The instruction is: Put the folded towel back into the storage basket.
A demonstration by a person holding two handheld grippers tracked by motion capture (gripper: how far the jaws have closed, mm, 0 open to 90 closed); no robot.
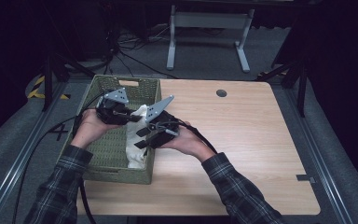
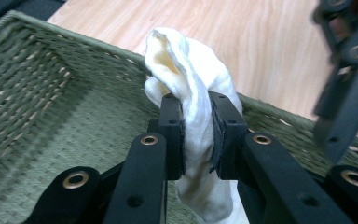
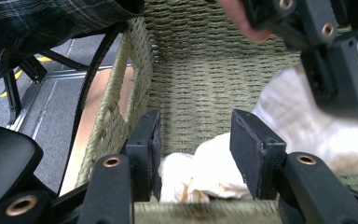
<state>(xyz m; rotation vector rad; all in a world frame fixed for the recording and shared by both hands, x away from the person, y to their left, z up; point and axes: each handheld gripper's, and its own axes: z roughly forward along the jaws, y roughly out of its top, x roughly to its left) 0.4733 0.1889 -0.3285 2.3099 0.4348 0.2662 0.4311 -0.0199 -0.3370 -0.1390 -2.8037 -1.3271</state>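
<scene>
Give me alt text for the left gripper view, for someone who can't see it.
The left gripper has its two black jaws clamped on a white cloth, holding it up over a green woven basket. Beyond the basket's rim lies a light wooden table, and the right gripper hangs at the frame's right edge.

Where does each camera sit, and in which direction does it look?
High view: above the person's side, looking forward and down on the table; both forearms show.
Left gripper view: on the left gripper, facing the clamped white cloth.
Right gripper view: on the right gripper, facing into the green woven basket.
All share cloth and basket.
</scene>
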